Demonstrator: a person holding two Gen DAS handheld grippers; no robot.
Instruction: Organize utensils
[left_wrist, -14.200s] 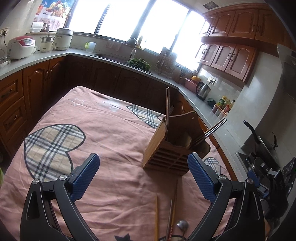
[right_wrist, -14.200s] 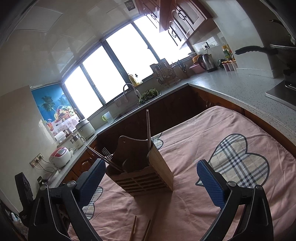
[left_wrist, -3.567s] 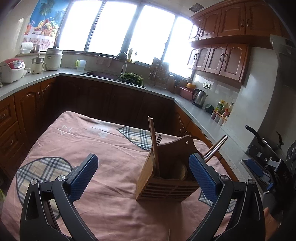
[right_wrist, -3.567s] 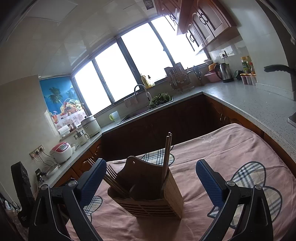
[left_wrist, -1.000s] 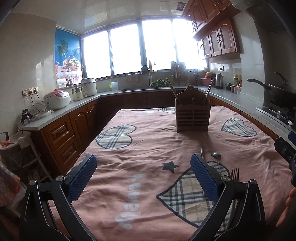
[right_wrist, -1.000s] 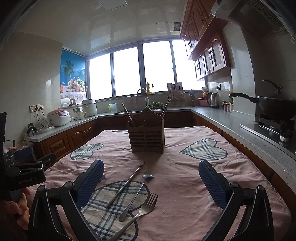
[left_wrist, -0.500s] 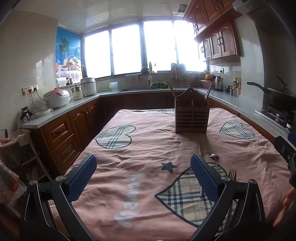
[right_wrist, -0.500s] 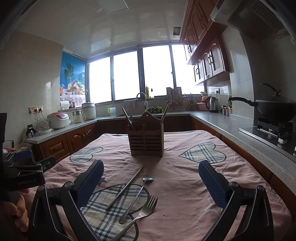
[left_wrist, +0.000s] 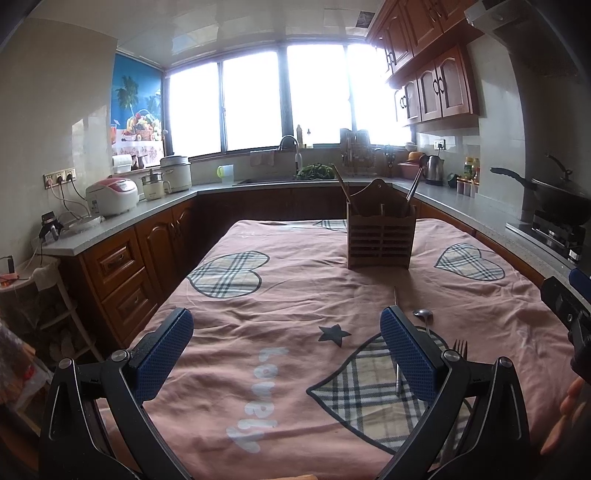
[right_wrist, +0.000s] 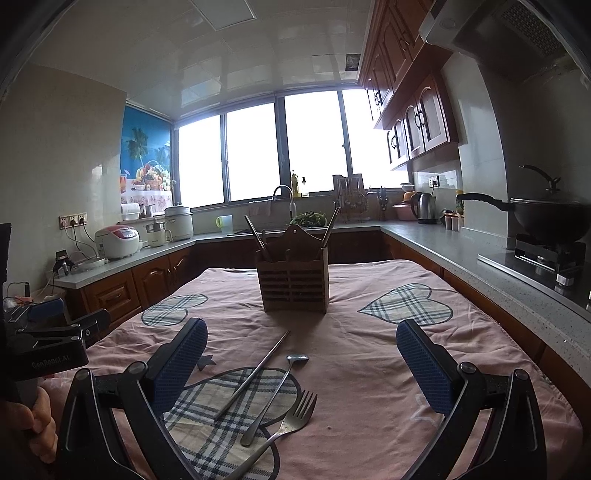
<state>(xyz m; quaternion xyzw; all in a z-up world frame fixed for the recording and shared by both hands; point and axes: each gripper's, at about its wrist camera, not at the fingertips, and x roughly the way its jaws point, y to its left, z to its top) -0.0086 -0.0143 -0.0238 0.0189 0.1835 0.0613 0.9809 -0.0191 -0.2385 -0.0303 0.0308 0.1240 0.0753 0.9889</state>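
A wooden utensil holder (right_wrist: 293, 284) (left_wrist: 379, 240) stands at the far middle of the pink tablecloth, with chopsticks leaning out of both sides. On the near plaid heart lie metal chopsticks (right_wrist: 253, 374), a spoon (right_wrist: 275, 397) and a fork (right_wrist: 286, 424). My right gripper (right_wrist: 301, 369) hovers open just above and short of them, nothing between its fingers. My left gripper (left_wrist: 286, 345) is open and empty over the cloth, left of the spoon (left_wrist: 424, 315) and fork (left_wrist: 460, 347).
Grey counters with wooden cabinets ring the table (left_wrist: 295, 295). A stove with a black wok (right_wrist: 546, 218) is on the right, rice cookers (right_wrist: 116, 242) on the left, a sink (right_wrist: 284, 201) under the windows. A hand (right_wrist: 35, 424) holds the left gripper.
Both grippers have pulled far back from the holder to the table's near end over the last seconds. In the last second both views barely shift; both stay open.
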